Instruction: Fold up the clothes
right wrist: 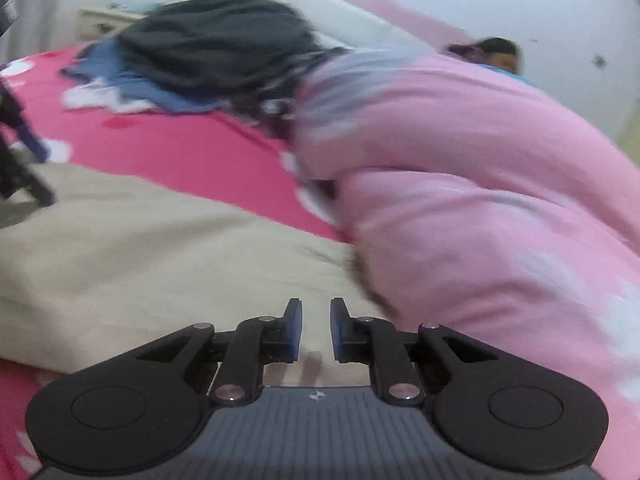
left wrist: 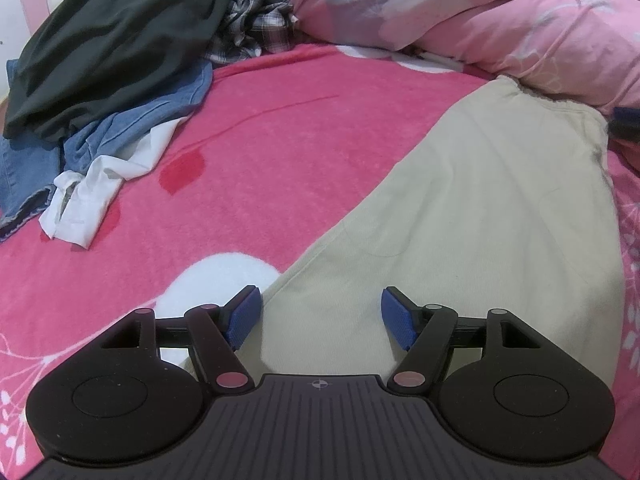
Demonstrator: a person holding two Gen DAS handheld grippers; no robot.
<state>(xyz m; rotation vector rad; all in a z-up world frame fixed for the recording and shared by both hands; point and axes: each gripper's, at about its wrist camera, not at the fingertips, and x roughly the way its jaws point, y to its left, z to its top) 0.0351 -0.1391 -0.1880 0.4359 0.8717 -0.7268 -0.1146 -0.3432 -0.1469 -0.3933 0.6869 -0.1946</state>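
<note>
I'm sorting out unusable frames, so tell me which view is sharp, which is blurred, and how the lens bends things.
Left wrist view: sharp, evenly lit, no glare; the beige garment and clothes pile read clearly, while the fisheye bows the pink blanket. Right wrist view: streaky blur over the pink duvet and dark clothing; only the right gripper stays crisp.

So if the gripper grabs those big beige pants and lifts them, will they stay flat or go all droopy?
Probably droopy. The beige pants lie limp and flat on the pink blanket, following its shape, so they look like soft cloth. They would likely sag from the pinch. They probably won't roll or slide far on that fuzzy surface.
</note>
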